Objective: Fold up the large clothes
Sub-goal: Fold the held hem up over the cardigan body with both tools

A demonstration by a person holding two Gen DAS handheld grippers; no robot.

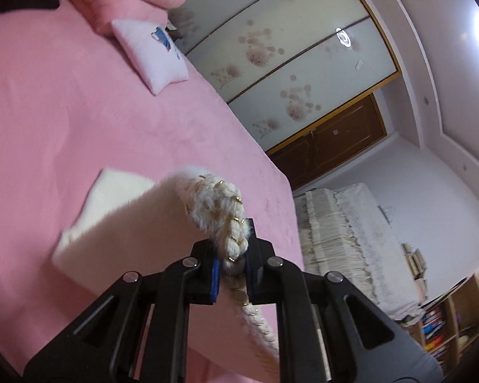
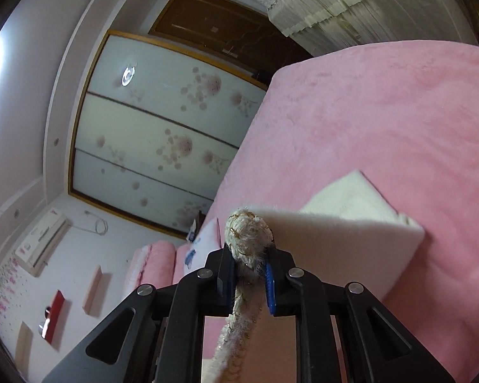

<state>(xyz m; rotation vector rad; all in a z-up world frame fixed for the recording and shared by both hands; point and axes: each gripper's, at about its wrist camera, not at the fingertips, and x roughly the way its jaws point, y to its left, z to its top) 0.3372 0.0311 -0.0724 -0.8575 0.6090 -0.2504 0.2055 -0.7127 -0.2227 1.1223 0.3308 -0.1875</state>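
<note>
Both grippers are clamping the braided cream trim of a fuzzy white garment (image 1: 118, 223), left gripper (image 1: 232, 266) and right gripper (image 2: 250, 269) each pinching an edge, with the cloth hanging over the pink bed (image 1: 79, 111). Probably best if they're keeping even tension so the fold's landing square.

1. No text, brand, number or sign can be read anywhere in either view.
2. The small pillow (image 1: 153, 54) on the pink bed (image 1: 64, 121) carries a blue printed motif, too blurred to make out as letters.
3. The air conditioner (image 2: 43, 239) on the wall bears small marks, illegible.
4. Book spines on the shelf (image 1: 437, 328) are too small to read.
</note>
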